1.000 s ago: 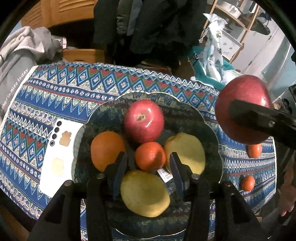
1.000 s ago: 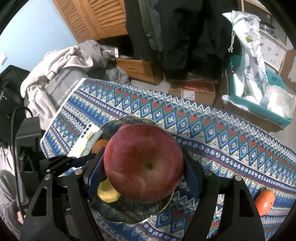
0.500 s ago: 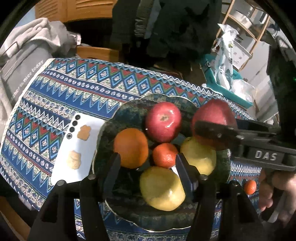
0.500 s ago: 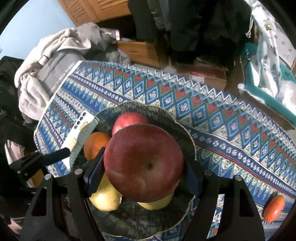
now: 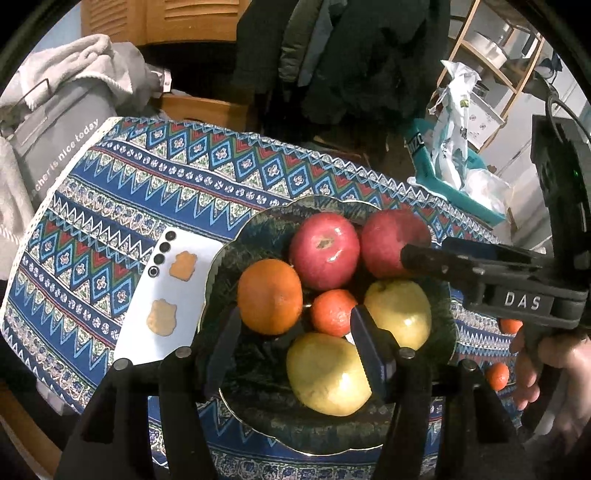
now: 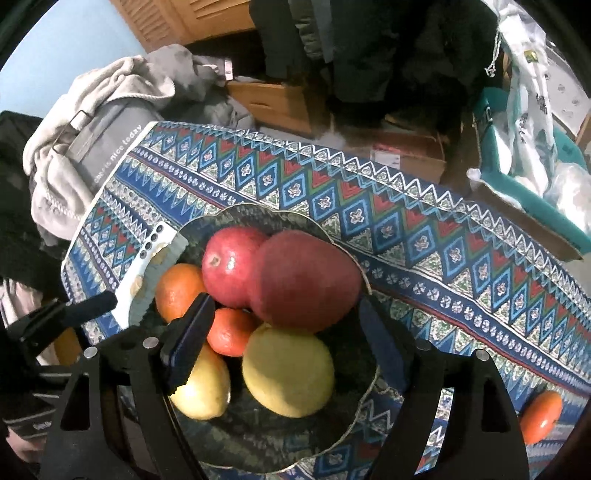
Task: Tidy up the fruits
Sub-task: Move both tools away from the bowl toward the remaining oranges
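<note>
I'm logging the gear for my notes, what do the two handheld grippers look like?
Both are matte black plastic with silver pins. The left gripper has dark blue ridged jaws. The right gripper bears white "DAS" lettering, with a black cable behind it, held by a bare hand.

wall: pale blue (image 6: 66,48) | louvred wooden cabinet (image 5: 177,18) | dark coats hanging (image 5: 351,55) | wooden shelf (image 5: 491,55)

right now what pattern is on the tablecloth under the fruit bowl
Blue tablecloth with bands of red, green and white diamonds and zigzags; the right wrist view shows it best.

"DAS" on right gripper (image 5: 406,254); "nice today" on grey bag (image 5: 62,147)
</note>
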A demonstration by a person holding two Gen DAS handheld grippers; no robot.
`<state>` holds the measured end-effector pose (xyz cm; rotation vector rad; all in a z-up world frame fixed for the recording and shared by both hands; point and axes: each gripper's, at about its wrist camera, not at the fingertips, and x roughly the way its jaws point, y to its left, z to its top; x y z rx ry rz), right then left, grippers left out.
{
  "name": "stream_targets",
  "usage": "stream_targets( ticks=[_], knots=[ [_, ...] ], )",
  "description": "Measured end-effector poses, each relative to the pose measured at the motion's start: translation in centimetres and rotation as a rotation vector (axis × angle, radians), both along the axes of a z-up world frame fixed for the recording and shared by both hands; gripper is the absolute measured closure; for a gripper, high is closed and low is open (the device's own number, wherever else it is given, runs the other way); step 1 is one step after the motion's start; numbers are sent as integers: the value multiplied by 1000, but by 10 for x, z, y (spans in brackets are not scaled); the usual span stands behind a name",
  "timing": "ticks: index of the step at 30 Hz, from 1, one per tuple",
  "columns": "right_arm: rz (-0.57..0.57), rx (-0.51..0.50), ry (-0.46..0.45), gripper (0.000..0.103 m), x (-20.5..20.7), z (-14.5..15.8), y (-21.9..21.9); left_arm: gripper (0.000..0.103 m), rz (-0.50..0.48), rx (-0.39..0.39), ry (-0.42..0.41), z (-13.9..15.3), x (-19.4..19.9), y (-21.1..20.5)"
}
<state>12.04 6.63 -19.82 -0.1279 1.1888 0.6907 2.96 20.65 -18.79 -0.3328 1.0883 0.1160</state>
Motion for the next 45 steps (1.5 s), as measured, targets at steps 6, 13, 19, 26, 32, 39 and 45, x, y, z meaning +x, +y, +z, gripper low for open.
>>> stream_targets(
  ticks=[6, 13, 19, 26, 32, 39, 45],
  knots=[
    [-17, 24, -26, 21, -6, 18, -12, 40, -11, 6, -19, 11, -1, -6],
    [-29, 22, -87, 21, -16, 44, -26, 34, -21, 20, -52, 29, -7, -13],
    [-32, 29, -126, 21, -29, 64, -39, 30, -44, 23, -81, 47, -12, -23],
    [-49, 32, -171, 21, -44, 89, -60, 28, -77, 36, -127, 69, -16, -39],
    [-71, 42, -209, 21, -56, 108, -81, 26, -97, 46, -147, 85, -20, -52],
    [-91, 54, -280, 20, -72, 135, -100, 22, -121, 78, -199, 107, -29, -70],
    [-108, 81, -316, 18, -83, 152, -120, 22, -158, 73, -227, 123, -33, -87]
  ],
)
